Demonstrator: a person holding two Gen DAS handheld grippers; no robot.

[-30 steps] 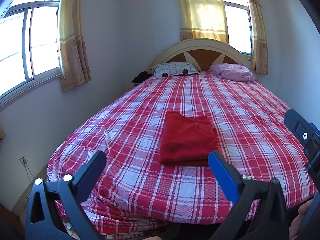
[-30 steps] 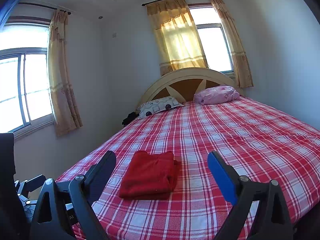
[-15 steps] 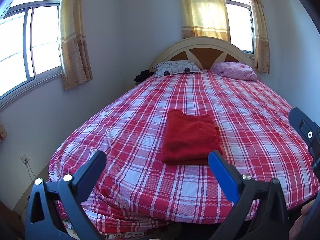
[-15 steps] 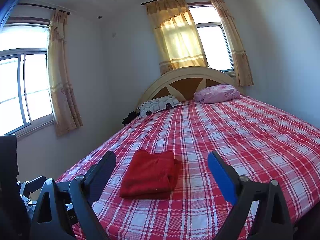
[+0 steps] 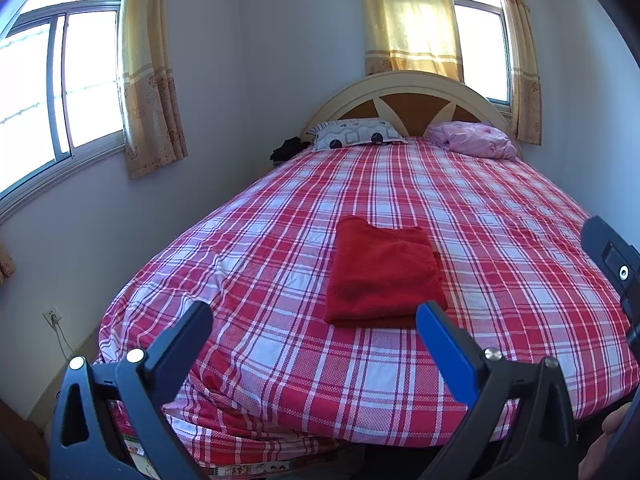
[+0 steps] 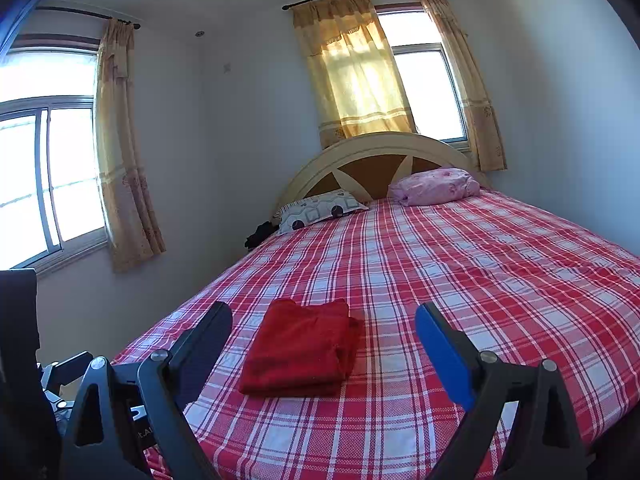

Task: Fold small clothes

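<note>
A red garment (image 5: 382, 276) lies folded into a neat rectangle on the red-and-white plaid bed (image 5: 500, 216), near its foot; it also shows in the right wrist view (image 6: 302, 346). My left gripper (image 5: 314, 318) is open and empty, held back from the foot of the bed, apart from the garment. My right gripper (image 6: 324, 318) is open and empty, also off the garment. Part of the right gripper (image 5: 612, 256) shows at the right edge of the left wrist view.
A patterned pillow (image 5: 356, 136) and a pink pillow (image 5: 472, 140) lie at the headboard (image 5: 404, 88). A dark item (image 5: 288, 148) sits beside the bed's far left corner. Walls and curtained windows (image 5: 60, 84) close in left and behind. A wall socket (image 5: 52, 314) is low on the left.
Both views have shifted slightly, as the grippers drew back and tilted up a little. The folded garment has not moved. Both grippers stay open.
</note>
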